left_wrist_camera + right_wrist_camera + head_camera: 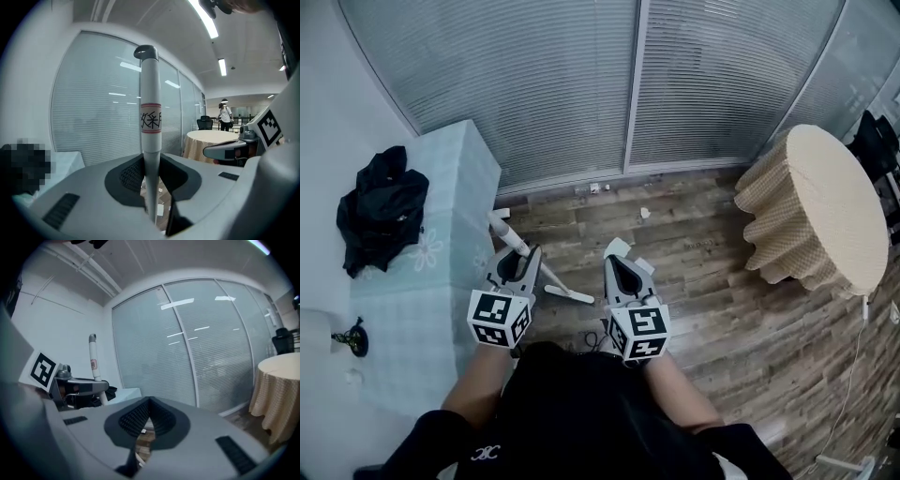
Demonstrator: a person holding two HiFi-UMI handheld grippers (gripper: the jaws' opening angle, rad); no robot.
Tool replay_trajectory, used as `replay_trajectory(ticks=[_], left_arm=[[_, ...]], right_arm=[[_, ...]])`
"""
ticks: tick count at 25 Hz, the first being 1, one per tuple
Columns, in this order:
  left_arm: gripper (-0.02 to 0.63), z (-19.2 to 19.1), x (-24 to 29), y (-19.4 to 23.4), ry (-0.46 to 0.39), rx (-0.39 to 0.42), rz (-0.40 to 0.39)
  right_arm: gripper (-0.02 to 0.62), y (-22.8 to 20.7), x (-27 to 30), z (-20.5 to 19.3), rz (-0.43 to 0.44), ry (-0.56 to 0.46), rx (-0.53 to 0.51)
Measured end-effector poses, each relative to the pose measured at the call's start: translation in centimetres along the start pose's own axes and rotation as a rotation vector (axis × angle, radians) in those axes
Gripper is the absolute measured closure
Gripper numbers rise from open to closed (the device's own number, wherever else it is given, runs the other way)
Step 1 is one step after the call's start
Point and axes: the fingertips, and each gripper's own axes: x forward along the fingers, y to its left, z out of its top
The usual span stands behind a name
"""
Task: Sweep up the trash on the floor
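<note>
My left gripper (528, 255) is shut on a white broom handle (508, 234) that slants down to a white foot (570, 296) on the wooden floor. In the left gripper view the handle (150, 93) stands upright between the jaws of the left gripper (151, 165), with a red-banded label and a grey cap on top. My right gripper (613, 261) is beside it, jaws together, and the right gripper (149, 401) has nothing visible between them. White paper scraps (619, 247) lie just ahead of it. More scraps (645, 213) are near the window.
A round table with a beige cloth (825, 202) stands at the right. A pale blue covered cabinet (441, 244) with a black garment (380, 206) is at the left. Window blinds (581, 84) close off the far side. A person (225, 115) stands far off.
</note>
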Motion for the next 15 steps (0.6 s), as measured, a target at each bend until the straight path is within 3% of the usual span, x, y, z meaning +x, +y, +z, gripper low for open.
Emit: replay_trajectory(ticks=[6,15], left_arm=[[0.525,1.8,2.3,-1.8,-0.001,0.044,0.011],[0.525,2.4,5.6,-0.7,0.001,0.025,0.02]], right_arm=[[0.581,-3.3,-0.2,-0.1,-0.012,0.003,0.049],[0.581,-5.8,2.5,0.5,-0.046,0.014,0.04]])
